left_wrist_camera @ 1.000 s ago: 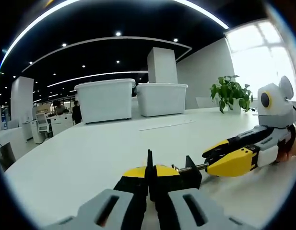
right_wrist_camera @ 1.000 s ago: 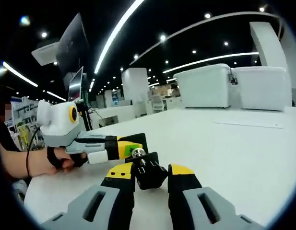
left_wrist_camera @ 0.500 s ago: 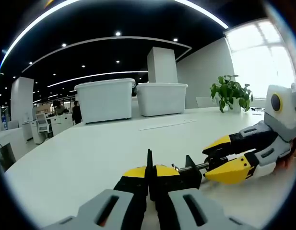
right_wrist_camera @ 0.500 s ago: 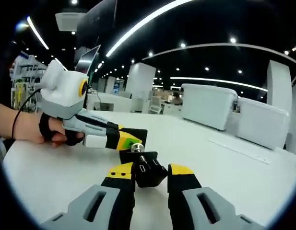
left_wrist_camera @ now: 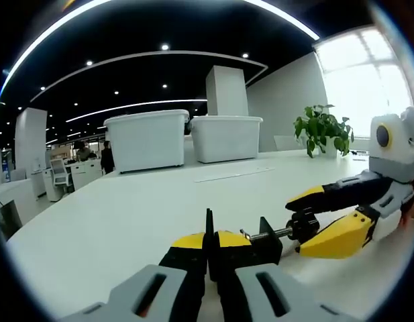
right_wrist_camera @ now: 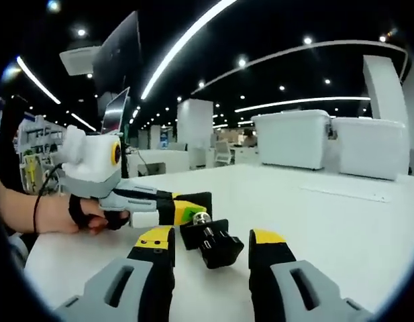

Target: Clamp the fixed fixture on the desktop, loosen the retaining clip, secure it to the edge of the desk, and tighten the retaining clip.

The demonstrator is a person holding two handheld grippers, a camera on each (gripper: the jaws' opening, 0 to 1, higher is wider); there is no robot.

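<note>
Lying low at the bottom centre of the left gripper view, the black clamp point(left_wrist_camera: 255, 245) sat on the white desk point(left_wrist_camera: 139, 215), and the left gripper point(left_wrist_camera: 211, 249) was clenched on its thin upright plate. The clamp's screw ran right to a black knob point(left_wrist_camera: 305, 223), which lay between the spread yellow-tipped jaws of the right gripper point(left_wrist_camera: 327, 218) coming in from the right edge. In the right gripper view the knob point(right_wrist_camera: 220, 249) sat at lower centre between that gripper's point(right_wrist_camera: 213, 240) parted jaws, untouched as far as could be told. Left of centre, a hand point(right_wrist_camera: 56, 215) held the left gripper point(right_wrist_camera: 186, 204). Two white bins point(left_wrist_camera: 183, 137) and a plant point(left_wrist_camera: 322, 129) stood farther back.
</note>
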